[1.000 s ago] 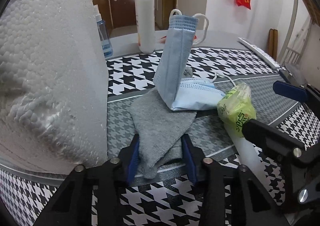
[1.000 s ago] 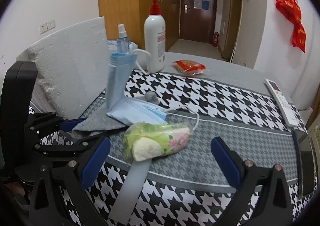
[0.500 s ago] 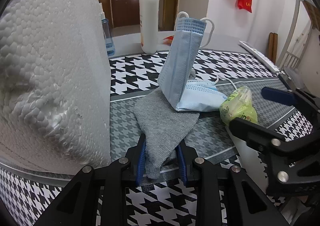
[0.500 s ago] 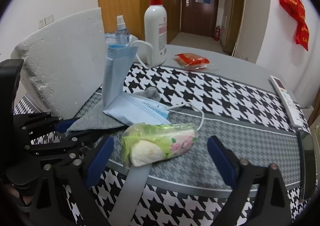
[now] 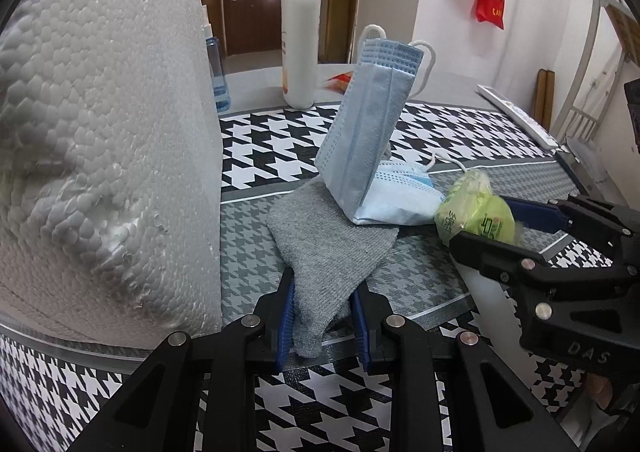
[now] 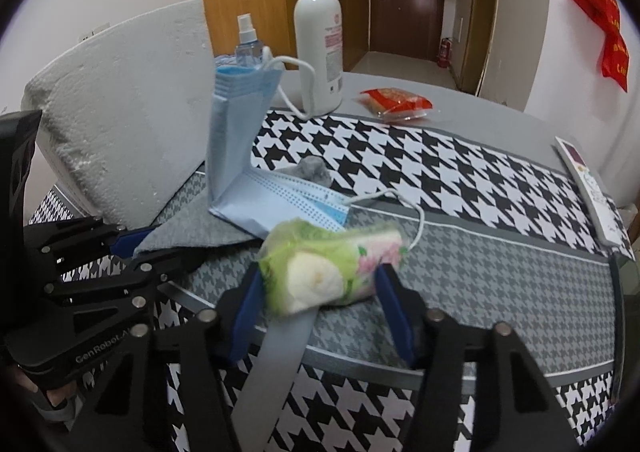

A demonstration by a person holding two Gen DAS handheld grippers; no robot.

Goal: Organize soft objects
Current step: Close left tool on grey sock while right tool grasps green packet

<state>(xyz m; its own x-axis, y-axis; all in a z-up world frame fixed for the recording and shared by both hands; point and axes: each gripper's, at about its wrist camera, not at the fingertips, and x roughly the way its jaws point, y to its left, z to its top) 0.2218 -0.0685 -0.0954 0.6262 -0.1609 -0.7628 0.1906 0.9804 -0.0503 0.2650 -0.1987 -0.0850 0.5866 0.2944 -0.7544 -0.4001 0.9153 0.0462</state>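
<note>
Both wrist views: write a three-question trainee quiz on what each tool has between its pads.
1. True or false: the left tool is shut on the grey knitted sock.
2. What lies between the right tool pads? A) red snack packet B) green plastic-wrapped tissue pack C) white pump bottle
3. Fill in: the folded pale blue face mask stands partly on the ____.

Key: 1 true; 2 B; 3 sock
</note>
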